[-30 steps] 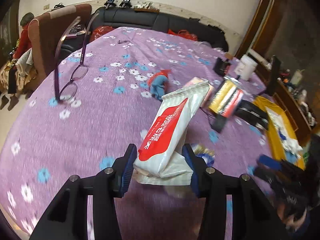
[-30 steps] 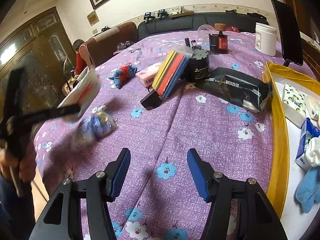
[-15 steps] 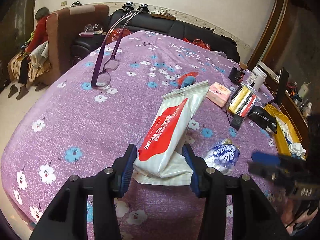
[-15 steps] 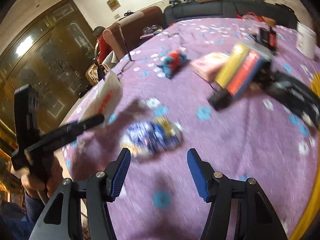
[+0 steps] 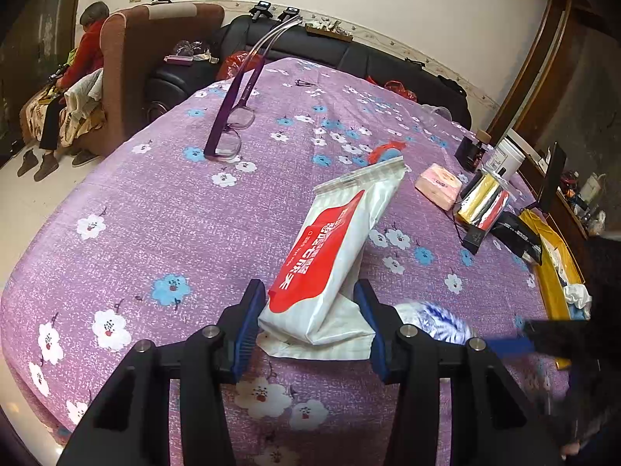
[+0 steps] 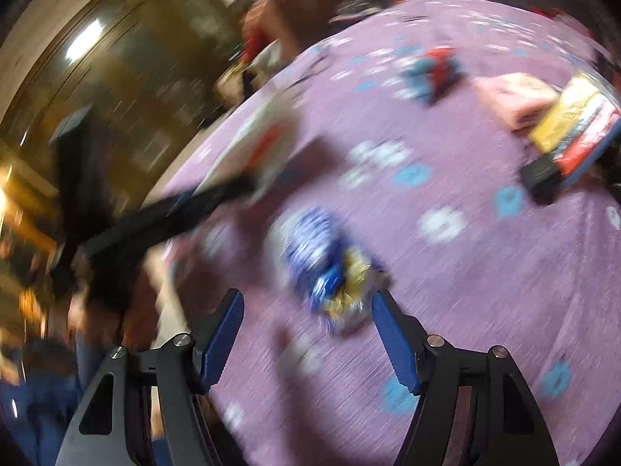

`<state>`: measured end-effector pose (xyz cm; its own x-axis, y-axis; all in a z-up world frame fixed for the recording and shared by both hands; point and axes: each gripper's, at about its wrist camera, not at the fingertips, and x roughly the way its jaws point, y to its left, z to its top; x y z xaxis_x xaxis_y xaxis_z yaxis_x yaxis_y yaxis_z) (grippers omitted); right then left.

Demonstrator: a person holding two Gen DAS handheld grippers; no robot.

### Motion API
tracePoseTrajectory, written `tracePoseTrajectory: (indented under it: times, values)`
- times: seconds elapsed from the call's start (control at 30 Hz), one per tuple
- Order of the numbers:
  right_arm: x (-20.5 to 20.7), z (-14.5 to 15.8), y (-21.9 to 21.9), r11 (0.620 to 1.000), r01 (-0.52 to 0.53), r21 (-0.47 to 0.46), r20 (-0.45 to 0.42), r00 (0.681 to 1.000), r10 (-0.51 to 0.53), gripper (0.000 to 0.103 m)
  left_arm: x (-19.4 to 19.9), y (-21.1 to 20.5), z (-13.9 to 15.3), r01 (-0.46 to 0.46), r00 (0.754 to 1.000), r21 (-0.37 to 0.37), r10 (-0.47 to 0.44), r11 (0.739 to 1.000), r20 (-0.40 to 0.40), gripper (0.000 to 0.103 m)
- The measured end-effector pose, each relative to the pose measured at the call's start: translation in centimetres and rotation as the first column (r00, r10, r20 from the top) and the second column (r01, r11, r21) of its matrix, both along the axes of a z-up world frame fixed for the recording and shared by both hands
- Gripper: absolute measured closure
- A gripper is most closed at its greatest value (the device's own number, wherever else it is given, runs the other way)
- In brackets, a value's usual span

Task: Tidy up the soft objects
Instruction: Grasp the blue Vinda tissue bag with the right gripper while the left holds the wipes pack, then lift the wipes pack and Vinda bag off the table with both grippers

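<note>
Left gripper (image 5: 308, 324) pinches red-white pack (image 5: 333, 256), lifted over near edge of purple bed (image 5: 155, 225). Right gripper (image 6: 306, 336), jaws just widening, empty; blurred blue packet (image 6: 322, 260), probably tissues, lies just ahead.

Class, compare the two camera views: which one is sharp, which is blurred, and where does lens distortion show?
Left wrist view: sharp on the red-and-white pack, though the blue pack smears; fisheye bends the table edge. Right wrist view: motion blur streaks everything except the right gripper.
</note>
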<state>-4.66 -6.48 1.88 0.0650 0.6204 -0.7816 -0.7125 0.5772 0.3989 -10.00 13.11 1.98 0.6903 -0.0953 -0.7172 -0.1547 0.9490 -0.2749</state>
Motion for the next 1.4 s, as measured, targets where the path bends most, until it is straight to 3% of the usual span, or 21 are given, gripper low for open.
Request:
tracePoseTrajectory:
  times: [0.13,0.17,0.33,0.37,0.43,0.57,0.7,0.8,0.97,1.1,1.4]
  values:
    - [0.1,1.5,0.9,0.994,0.056,-0.09,0.243,0.969,-0.032,0.029,-0.1,-0.1,-0.1,-0.002,1.0,0.004,0.002,1.0,0.002,0.056]
    - [0.4,1.6,1.2,0.995,0.054,-0.089,0.26,0.965,-0.029,0.029,-0.1,-0.2,-0.1,-0.002,1.0,0.006,0.002,1.0,0.002,0.056]
    - [1.4,-0.2,4.0,0.996,-0.012,-0.092,0.224,0.974,0.032,0.032,-0.2,-0.3,0.0,-0.004,1.0,0.017,0.004,1.0,-0.003,0.056]
    - [1.4,-0.7,4.2,0.995,-0.012,-0.102,0.22,0.975,0.034,0.051,-0.3,-0.3,0.0,-0.007,1.0,0.02,0.007,1.0,-0.003,0.056]
    - [1.0,-0.8,3.6,0.996,0.009,-0.088,0.245,0.969,0.013,0.053,-0.4,-0.6,0.0,-0.01,1.0,0.03,0.01,1.0,-0.002,0.056]
    - [1.5,0.2,-0.4,0.984,0.173,-0.034,0.304,0.94,-0.155,0.054,-0.5,-1.7,0.4,0.01,1.0,0.035,-0.01,0.999,0.015,0.056]
    - [3.1,0.4,-5.5,0.934,0.354,0.041,0.285,0.892,-0.351,0.054,0.1,-4.8,0.7,0.073,0.997,0.032,-0.074,0.997,0.03,0.056]
    - [4.2,0.1,-7.1,0.906,0.422,0.037,0.303,0.859,-0.413,0.054,0.6,-8.0,0.5,0.131,0.991,0.035,-0.133,0.991,0.029,0.056]
    - [4.2,0.2,-9.7,0.877,0.474,0.078,0.268,0.837,-0.477,0.054,1.7,-12.9,0.0,0.2,0.979,0.084,-0.203,0.976,0.029,0.056]
    - [3.8,0.3,-10.8,0.869,0.482,0.111,0.231,0.838,-0.494,0.054,2.2,-15.2,-0.2,0.189,0.978,0.159,-0.201,0.969,0.063,0.056]
    - [3.6,0.2,-11.5,0.862,0.486,0.145,0.199,0.839,-0.506,0.054,2.3,-14.9,0.0,0.151,0.984,0.168,-0.164,0.974,0.069,0.056]
